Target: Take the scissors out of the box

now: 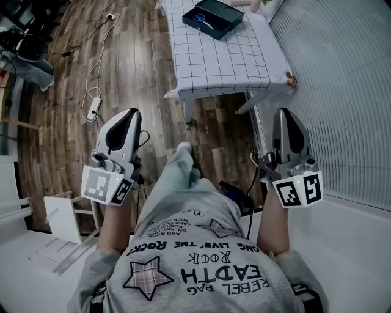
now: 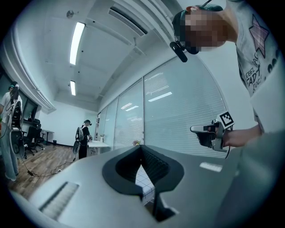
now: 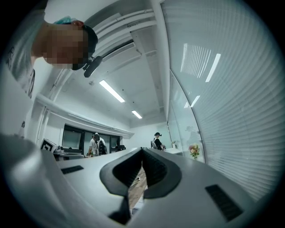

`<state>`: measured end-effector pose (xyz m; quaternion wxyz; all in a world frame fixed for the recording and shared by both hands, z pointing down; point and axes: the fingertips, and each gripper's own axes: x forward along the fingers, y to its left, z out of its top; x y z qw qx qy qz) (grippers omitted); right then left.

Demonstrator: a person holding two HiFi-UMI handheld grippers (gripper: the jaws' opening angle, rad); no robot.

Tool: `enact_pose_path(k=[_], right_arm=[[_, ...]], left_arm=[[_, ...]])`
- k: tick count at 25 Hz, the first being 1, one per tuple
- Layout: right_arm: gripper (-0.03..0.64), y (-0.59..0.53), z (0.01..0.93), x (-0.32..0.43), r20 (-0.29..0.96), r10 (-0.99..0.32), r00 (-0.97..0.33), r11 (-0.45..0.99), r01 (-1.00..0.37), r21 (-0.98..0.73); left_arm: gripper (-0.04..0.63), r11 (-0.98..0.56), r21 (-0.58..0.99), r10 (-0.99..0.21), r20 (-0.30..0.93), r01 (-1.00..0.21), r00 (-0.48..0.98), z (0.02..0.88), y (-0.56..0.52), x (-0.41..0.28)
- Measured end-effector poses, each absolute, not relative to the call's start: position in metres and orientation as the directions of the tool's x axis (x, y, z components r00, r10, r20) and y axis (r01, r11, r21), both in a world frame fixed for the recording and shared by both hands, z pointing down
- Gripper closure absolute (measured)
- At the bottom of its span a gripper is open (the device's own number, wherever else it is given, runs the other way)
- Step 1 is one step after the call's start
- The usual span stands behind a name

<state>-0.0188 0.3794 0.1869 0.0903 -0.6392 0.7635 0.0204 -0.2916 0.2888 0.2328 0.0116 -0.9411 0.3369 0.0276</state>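
Closest to the head camera was our grey printed shirt [image 1: 195, 269], and just in front of it we held the two grippers, one at each side of our knee. On the left gripper [image 1: 129, 114] the jaws were pressed together at the tips with nothing between them. The right gripper [image 1: 285, 112] was the same, closed and empty. Both pointed forward and about level.

The scissors [image 1: 200, 20] lay inside the dark box [image 1: 227, 17], which stood open on the table [image 1: 220, 64] with the checked cloth, well apart from both grippers.

We judged that no part of the task was done. What remained was to come up to the table, spread one pair of jaws, pinch the scissors and lift them out of the box.
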Motion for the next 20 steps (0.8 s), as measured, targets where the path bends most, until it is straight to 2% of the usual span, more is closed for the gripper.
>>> enact_pose_path(k=[20], right_arm=[[0.601, 0.294, 0.177, 0.011, -0.165, -0.978, -0.129, 0.144, -0.986, -0.083]], left_arm=[[0.586, -0.808, 0.011, -0.588, -0.081, -0.589, 0.805, 0.225, 0.179, -0.247]])
